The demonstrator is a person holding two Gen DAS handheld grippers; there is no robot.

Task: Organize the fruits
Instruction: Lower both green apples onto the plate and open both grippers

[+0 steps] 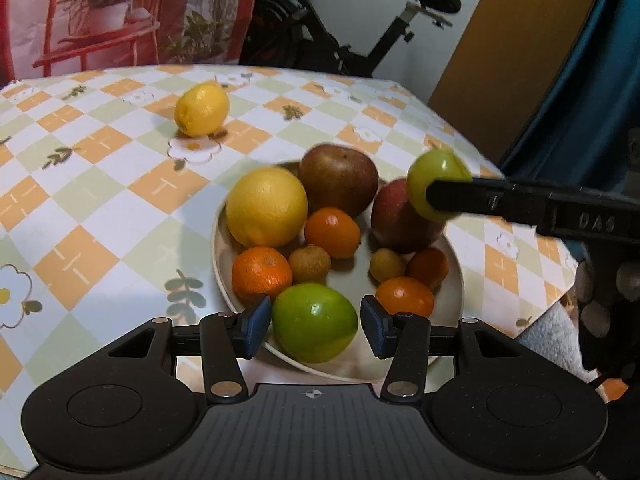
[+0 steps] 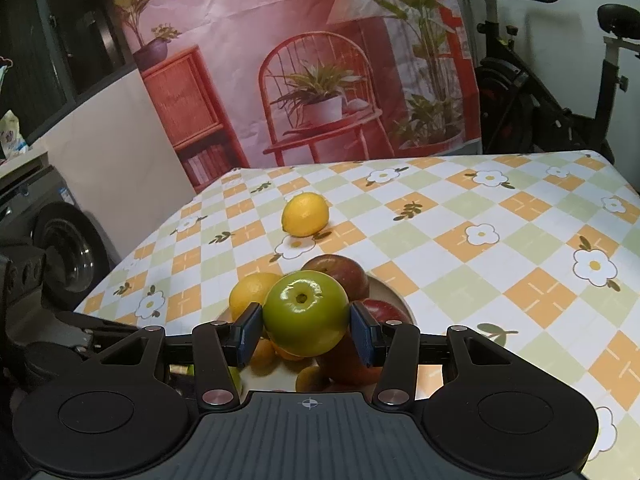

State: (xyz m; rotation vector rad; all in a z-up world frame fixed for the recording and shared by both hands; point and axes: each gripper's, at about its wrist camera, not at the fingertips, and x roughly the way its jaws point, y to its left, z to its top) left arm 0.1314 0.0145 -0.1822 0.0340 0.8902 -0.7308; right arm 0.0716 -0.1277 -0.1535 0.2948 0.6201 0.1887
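Observation:
A white plate [image 1: 454, 280] holds a large lemon [image 1: 266, 206], two red apples [image 1: 338, 184], several oranges [image 1: 332, 232], small brown fruits [image 1: 309, 263] and a green apple [image 1: 314, 322]. My left gripper [image 1: 314, 328] is open, its pads either side of that green apple, gaps showing. My right gripper [image 2: 306, 330] is shut on another green apple [image 2: 305, 314] and holds it above the plate's right side; it also shows in the left wrist view [image 1: 438, 184]. A small lemon [image 1: 201, 109] lies on the cloth beyond the plate, also in the right wrist view [image 2: 305, 214].
The table has a checked flower cloth [image 2: 480, 240]. Its right edge [image 1: 520, 200] is close to the plate. An exercise bike [image 1: 360, 40] and a printed backdrop [image 2: 300, 60] stand behind the table. A washing machine [image 2: 60, 248] is at the left.

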